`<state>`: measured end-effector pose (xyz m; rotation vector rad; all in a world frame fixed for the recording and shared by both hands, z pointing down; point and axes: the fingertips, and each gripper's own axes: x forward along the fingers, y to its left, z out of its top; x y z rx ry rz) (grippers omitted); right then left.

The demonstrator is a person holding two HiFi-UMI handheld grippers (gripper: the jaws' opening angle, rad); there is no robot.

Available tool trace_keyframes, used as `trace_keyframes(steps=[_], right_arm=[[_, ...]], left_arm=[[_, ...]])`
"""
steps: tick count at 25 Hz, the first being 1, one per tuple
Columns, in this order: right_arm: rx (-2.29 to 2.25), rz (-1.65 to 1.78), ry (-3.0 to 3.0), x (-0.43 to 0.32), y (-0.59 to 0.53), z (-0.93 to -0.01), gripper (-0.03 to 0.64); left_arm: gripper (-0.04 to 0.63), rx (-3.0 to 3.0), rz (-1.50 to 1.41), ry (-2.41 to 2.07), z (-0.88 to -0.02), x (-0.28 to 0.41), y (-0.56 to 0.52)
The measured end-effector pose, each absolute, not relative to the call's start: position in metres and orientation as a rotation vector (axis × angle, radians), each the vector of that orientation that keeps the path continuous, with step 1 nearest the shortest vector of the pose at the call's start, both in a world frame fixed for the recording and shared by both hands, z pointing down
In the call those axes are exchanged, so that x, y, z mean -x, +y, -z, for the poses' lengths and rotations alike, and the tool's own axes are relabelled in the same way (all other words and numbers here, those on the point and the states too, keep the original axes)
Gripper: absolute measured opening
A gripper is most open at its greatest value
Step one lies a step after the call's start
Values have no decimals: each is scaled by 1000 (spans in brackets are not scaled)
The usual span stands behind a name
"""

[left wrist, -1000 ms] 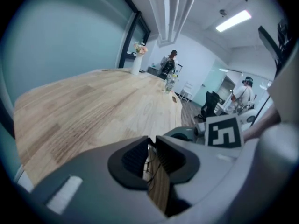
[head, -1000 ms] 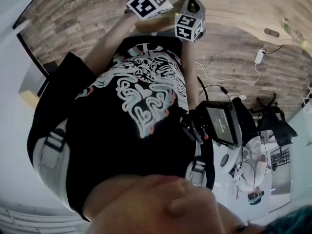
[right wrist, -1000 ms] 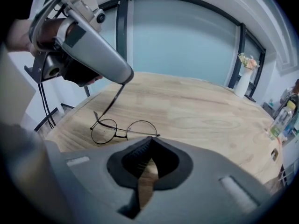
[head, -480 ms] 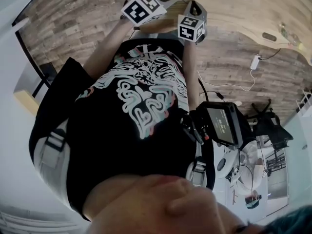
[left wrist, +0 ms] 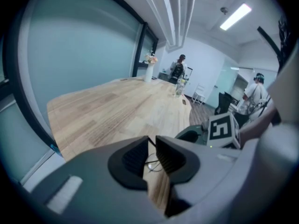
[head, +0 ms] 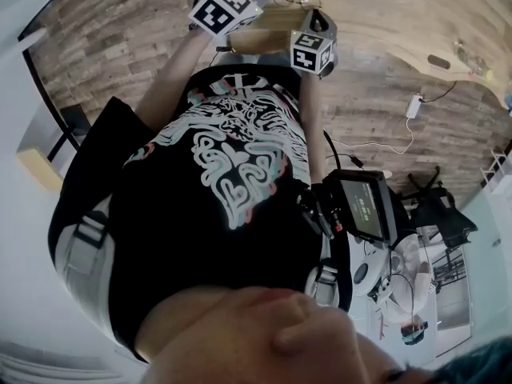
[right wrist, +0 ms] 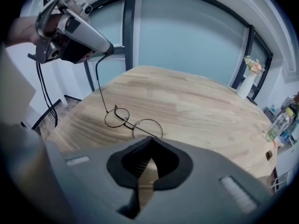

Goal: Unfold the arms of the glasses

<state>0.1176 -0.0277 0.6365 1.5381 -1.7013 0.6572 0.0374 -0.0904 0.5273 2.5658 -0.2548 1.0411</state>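
"Glasses (right wrist: 131,123): count and position?"

"One pair, thin wire, two round lenses. It sits low at the near end of the surface (right wrist: 196,111), between the two grippers. Whether it rests on the wood cannot be told."

"Grippers?"

"Two. The left gripper (right wrist: 110,48) is raised above the pair. Its fingers (left wrist: 135,157) are clenched on the tip of one arm (right wrist: 100,85), which runs from them down to the lens at the left of the right gripper view. The right gripper (right wrist: 150,141) is low, just before the other lens. Its fingers (right wrist: 138,160) are clenched tip to tip on the wire that runs from behind the lenses into them."

"Marker cubes (head: 226,5)?"

"Two, one per gripper."

"Other items?"

"One vase (right wrist: 247,78) with flowers at the far edge. One bottle (right wrist: 280,122) at the right edge, with one small dark item (right wrist: 268,155) near it. Cables (right wrist: 44,94) hang below the left gripper, off the surface. Two people (left wrist: 178,69) stand far back in the room, well apart from the work."

"Obstructions?"

"The right gripper's body covers the lower rim of the near lens. In the left gripper view its own fingers hide nearly all of the pair, and only loops of wire show in the gap. In the head view the person's torso fills the middle. There the pair shows only as a thin ring at the top edge, beyond the cubes."
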Motion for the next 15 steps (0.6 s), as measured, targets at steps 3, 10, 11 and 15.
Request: trace_keyframes(steps=[3, 10, 11, 15], right_arm=[[-1498, -665, -1707, -111, -22, -641, 0], [-1449, -671, -1701, -106, -18, -648, 0], [-1448, -679, -1699, -106, -18, -648, 0], [-1448, -678, -1687, -107, -20, -647, 0]], left_arm=[[21, -2602, -1095, -289, -535, -36, -99], [-11, -2613, -1144, -273, -544, -38, -105], [-11, -2626, -1154, -259, -547, -38, -101], [9, -2745, -1406, -101, -582, -41, -73]])
